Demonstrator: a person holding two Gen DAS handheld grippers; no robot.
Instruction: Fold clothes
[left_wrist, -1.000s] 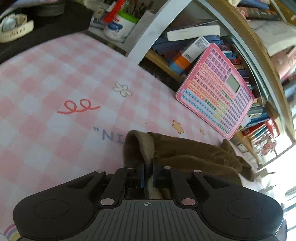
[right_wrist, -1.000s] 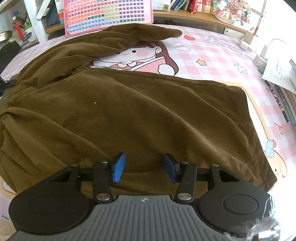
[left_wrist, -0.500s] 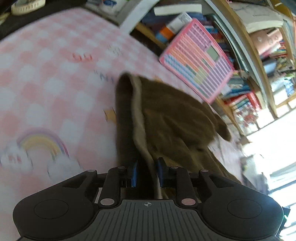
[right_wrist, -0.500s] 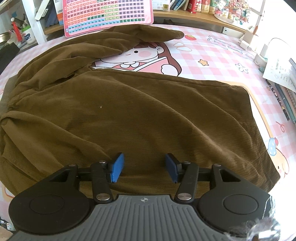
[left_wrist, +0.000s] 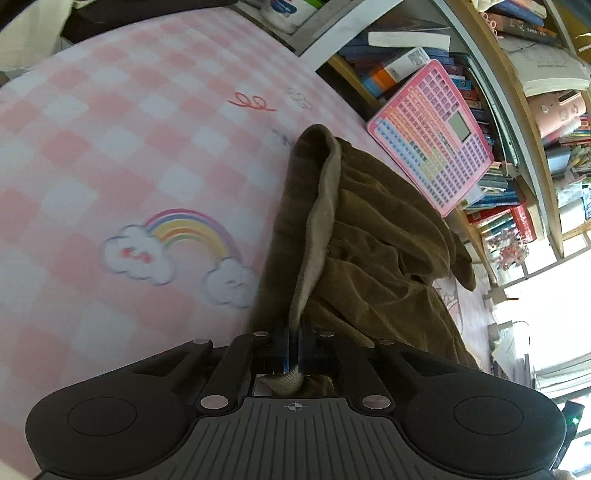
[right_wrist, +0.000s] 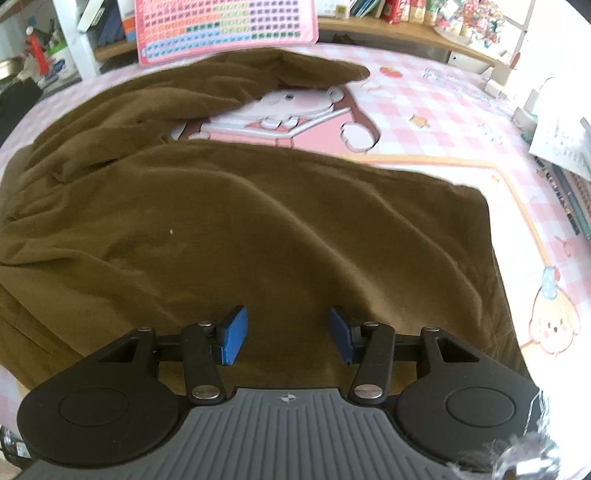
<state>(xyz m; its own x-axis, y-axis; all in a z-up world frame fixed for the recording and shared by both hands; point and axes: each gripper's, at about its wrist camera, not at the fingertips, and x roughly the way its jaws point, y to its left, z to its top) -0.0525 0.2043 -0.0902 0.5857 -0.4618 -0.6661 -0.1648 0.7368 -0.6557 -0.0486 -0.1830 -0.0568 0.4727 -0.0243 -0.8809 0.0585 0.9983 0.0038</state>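
A brown corduroy garment (right_wrist: 258, 229) lies spread over the pink checked tablecloth (right_wrist: 424, 107). In the left wrist view the garment (left_wrist: 369, 236) stretches away from my left gripper (left_wrist: 293, 347), which is shut on its edge; the paler inside of the fabric shows along the held fold. My right gripper (right_wrist: 288, 332) is open, its blue pads (right_wrist: 232, 334) hovering just above the near part of the garment, holding nothing.
A pink keyboard-style toy board (left_wrist: 432, 136) leans on the bookshelf (left_wrist: 517, 110) behind the table; it also shows in the right wrist view (right_wrist: 225, 26). Papers and pens (right_wrist: 565, 155) lie at the right table edge. A rainbow print (left_wrist: 177, 243) marks the cloth left of the garment.
My left gripper has pulled back and lifted with the garment edge, exposing more tablecloth and the rainbow print. The right gripper has crept slightly forward over the garment, still open.
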